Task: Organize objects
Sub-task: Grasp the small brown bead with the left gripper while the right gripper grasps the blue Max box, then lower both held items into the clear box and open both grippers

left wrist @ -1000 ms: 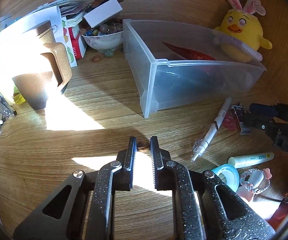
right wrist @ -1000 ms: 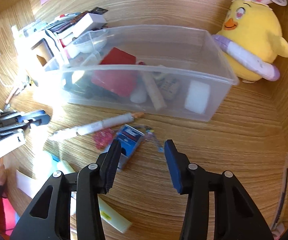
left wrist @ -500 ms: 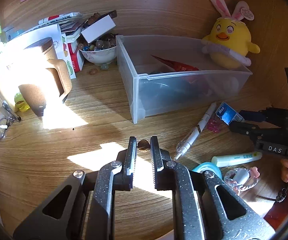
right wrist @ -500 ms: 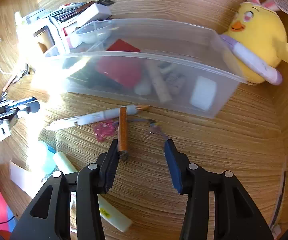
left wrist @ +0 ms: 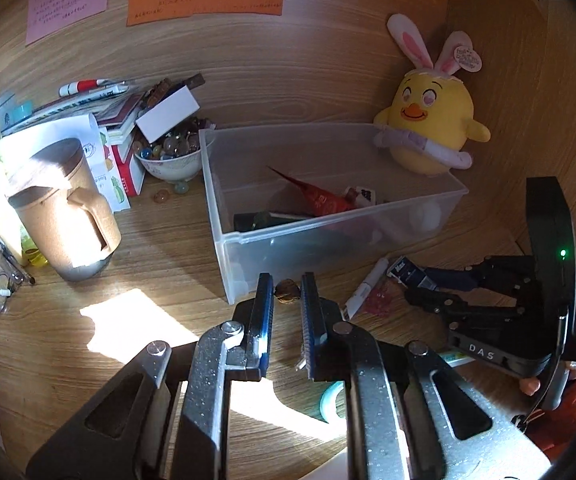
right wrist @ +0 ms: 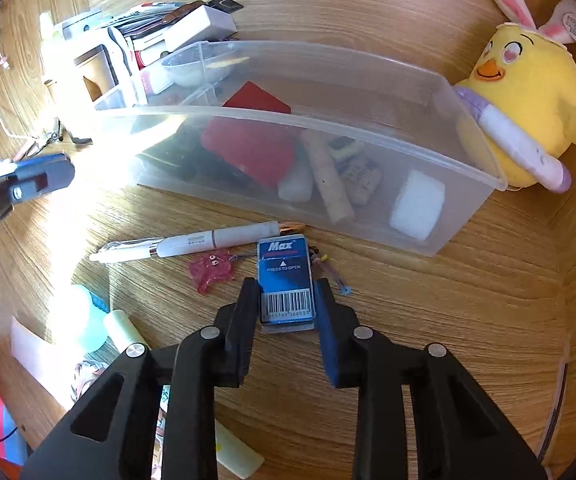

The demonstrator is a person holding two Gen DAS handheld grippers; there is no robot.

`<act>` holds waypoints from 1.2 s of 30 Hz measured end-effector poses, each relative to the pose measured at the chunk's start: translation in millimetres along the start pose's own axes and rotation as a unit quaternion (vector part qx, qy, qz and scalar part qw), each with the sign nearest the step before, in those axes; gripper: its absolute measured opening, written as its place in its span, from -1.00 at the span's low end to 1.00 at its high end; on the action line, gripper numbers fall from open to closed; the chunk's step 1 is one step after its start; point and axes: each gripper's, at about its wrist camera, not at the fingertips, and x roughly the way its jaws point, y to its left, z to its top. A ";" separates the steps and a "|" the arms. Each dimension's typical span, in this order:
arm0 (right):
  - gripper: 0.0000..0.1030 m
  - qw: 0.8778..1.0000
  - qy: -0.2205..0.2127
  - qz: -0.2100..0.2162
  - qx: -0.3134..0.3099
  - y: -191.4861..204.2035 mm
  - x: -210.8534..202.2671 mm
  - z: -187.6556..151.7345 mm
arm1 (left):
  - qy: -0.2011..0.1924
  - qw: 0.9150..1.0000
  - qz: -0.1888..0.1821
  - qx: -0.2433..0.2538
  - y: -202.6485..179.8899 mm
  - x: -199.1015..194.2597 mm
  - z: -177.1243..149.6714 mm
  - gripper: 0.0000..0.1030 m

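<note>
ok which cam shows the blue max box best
The right wrist view: the blue Max box sits centred between the closing jaws of the right gripper, its label and barcode readable. The left wrist view shows only its small, angled end beyond the white pen, at the tip of that gripper.

Both wrist views share clear bin (left wrist: 328, 216).

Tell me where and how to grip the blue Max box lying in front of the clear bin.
Grip the blue Max box across its two long side edges at the barcode end, coming from above and the near side. It lies flat, narrow enough to fit between the pads. The right tool already straddles it there, jaws closing, clear of the white pen.
</note>
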 end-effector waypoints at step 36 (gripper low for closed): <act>-0.52 0.989 -0.144 -0.002 0.031 -38.8 -75.6 71.4 | -0.044 0.999 0.011 0.001 -9.1 20.3 75.1 -0.76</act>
